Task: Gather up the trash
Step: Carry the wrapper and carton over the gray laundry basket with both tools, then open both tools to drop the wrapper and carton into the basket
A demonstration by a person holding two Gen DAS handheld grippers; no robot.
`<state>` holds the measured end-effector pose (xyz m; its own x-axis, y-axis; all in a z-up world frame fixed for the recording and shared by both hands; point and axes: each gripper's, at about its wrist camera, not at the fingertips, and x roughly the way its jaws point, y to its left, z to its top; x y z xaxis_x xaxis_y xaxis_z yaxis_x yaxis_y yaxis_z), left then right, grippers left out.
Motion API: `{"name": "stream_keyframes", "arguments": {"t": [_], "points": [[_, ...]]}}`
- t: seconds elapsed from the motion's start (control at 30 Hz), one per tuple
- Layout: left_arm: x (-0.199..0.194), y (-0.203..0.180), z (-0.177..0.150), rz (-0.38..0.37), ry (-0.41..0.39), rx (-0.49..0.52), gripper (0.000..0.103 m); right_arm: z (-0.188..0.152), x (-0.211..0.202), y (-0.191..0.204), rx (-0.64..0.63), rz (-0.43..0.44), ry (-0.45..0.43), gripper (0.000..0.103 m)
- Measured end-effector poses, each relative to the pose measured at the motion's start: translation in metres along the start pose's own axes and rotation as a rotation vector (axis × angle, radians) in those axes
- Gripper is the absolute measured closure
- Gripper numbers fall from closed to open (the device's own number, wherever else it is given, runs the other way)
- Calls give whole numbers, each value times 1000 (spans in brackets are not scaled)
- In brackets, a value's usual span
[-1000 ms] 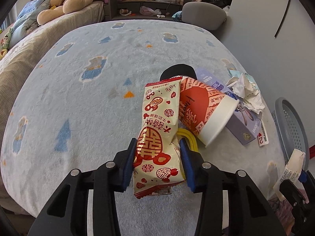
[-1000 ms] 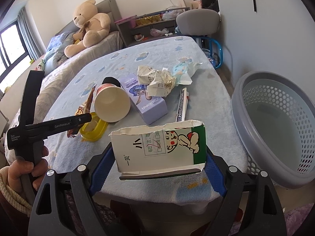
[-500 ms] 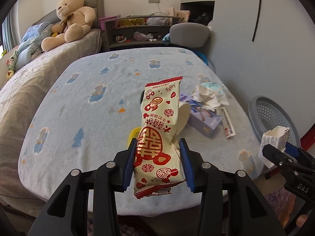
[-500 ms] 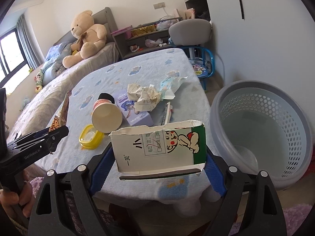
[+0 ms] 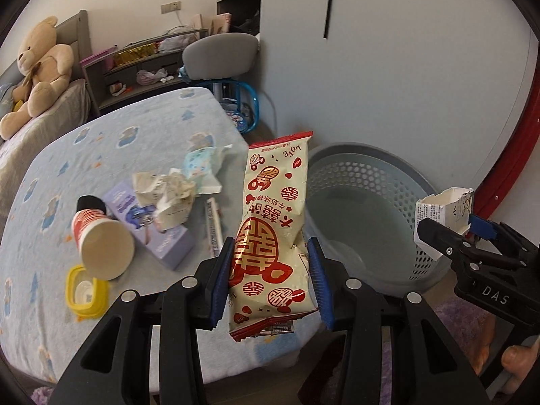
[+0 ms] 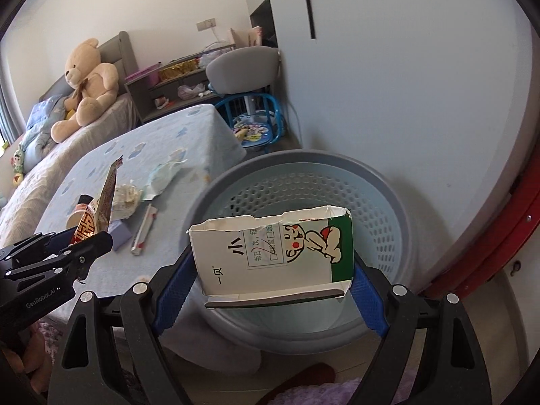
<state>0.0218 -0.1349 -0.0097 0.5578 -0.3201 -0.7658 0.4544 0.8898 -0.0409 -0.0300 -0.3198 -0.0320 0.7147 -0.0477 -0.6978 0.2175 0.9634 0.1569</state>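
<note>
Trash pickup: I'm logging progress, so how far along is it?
Done: nothing visible in the basket yet. In hand: left gripper holds a snack wrapper, right gripper a torn carton in front of the basket. Left on the table: paper cup, purple box, crumpled paper, yellow lid.

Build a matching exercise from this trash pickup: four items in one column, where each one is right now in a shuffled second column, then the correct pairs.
Items
1. snack wrapper
2. torn carton
3. paper cup
4. basket

Places
A. lying on its side on the bed cover
B. clamped in the right gripper
C. standing on the floor beside the bed
D. clamped in the left gripper

Pairs: 1-D, 2-B, 3-A, 4-C
</note>
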Motion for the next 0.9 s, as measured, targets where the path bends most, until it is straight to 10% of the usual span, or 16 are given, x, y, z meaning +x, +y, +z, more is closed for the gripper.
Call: {"name": "stream_keyframes", "arguments": {"t": [0.67, 0.9], "points": [[83, -60, 38, -35, 78, 69, 61, 7, 41, -59, 51, -30, 50, 20], [83, -61, 34, -7, 71, 59, 44, 8, 41, -67, 77, -30, 34, 13]]}}
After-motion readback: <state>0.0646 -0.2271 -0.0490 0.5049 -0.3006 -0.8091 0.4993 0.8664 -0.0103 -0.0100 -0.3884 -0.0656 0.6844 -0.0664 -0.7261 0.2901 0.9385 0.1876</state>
